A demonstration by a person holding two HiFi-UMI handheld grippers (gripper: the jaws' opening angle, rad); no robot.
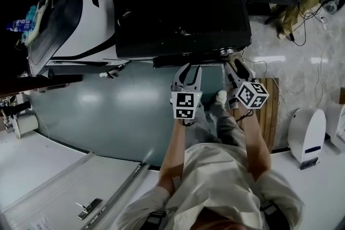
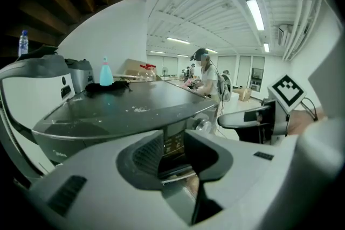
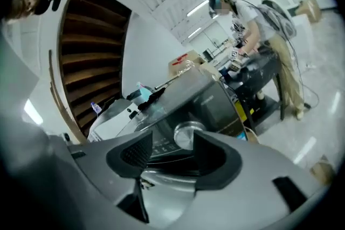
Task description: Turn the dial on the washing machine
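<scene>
Dial (image 3: 183,134): silver, on the front panel of the washing machine (image 1: 178,8).
Right gripper (image 3: 172,151) — jaws apart, empty, framing the dial but short of it.
Left gripper (image 2: 173,151) — open, empty.
Fits approach or release. Any grip wants pads square on the rim, twisting about the dial's axis.

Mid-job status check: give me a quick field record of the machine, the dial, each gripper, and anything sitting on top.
machine: dark grey washing machine
dial: round silver dial, right end of the front control panel
right gripper: open, dial framed between its jaws, not clamped on it
left gripper: open, empty, aimed at the panel left of the dial
on top: turquoise bottle, at the far edge
beside: white machine, to the left
</scene>
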